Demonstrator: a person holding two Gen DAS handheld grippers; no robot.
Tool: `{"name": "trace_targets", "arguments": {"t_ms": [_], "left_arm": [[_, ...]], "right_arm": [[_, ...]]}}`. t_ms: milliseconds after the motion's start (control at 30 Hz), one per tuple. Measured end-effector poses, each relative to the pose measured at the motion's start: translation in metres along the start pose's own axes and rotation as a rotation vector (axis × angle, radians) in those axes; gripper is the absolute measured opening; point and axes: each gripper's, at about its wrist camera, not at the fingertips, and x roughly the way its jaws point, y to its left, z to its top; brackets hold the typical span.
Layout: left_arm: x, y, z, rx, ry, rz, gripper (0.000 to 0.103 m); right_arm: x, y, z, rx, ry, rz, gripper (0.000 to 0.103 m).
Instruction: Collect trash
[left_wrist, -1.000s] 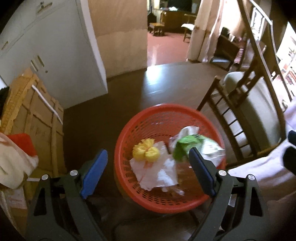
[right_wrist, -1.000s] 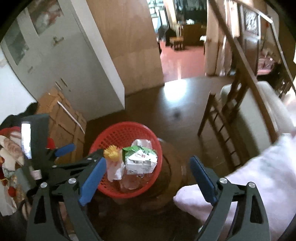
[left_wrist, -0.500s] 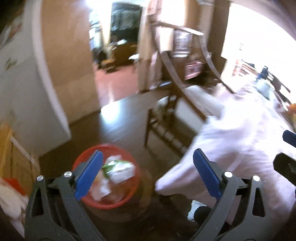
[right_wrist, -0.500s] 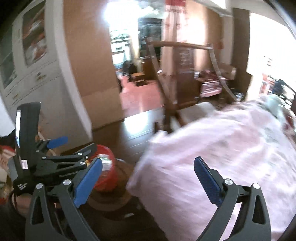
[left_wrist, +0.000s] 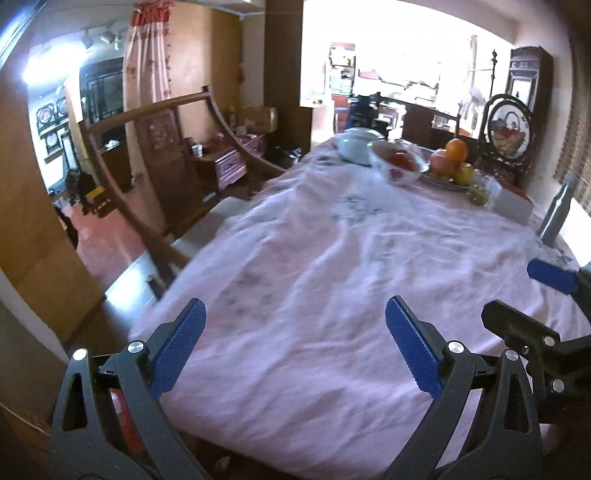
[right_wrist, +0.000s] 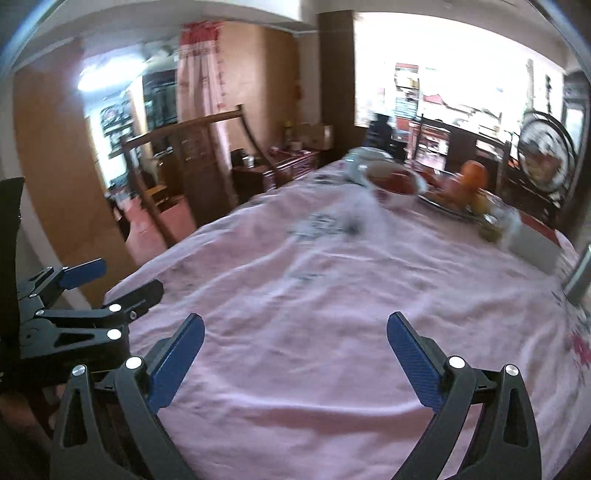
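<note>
My left gripper (left_wrist: 295, 347) is open and empty, held over the near edge of a table with a pink cloth (left_wrist: 332, 258). My right gripper (right_wrist: 295, 350) is open and empty beside it, over the same cloth (right_wrist: 314, 295). Each gripper shows at the edge of the other's view: the right one (left_wrist: 535, 306), the left one (right_wrist: 110, 280). No trash shows on the cloth in either view. The red trash basket is out of view except for a red sliver (left_wrist: 123, 417) behind my left finger.
At the far end of the table stand a white lidded pot (left_wrist: 356, 146), a patterned bowl (left_wrist: 400, 164), a fruit plate (left_wrist: 452, 166) and a metal bottle (left_wrist: 556, 210). A wooden chair (left_wrist: 162, 177) stands at the table's left side.
Both grippers have swung up and to the right, from the red basket full of trash on the stool to the pink-covered table. Both stayed open and empty.
</note>
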Motion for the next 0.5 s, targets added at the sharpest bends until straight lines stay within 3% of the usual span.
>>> {"name": "trace_targets", "arguments": {"t_ms": [100,200,333,500], "left_arm": [[0.001,-0.004,0.0,-0.034,0.002,0.029,0.094],[-0.003,0.019,-0.013,-0.099,0.015,0.094,0.094],[-0.026,0.08,-0.046,-0.254,0.036,0.326,0.094],[-0.054,0.149,-0.094,-0.42,0.136,0.557,0.095]], "right_arm": [[0.0,-0.015,-0.003,0.029,-0.004,0.043,0.097],[0.006,0.007,-0.001,-0.034,0.014,0.145,0.097],[0.016,0.086,0.001,-0.226,0.057,0.327,0.097],[0.042,0.199,-0.014,-0.446,0.147,0.522,0.097]]}}
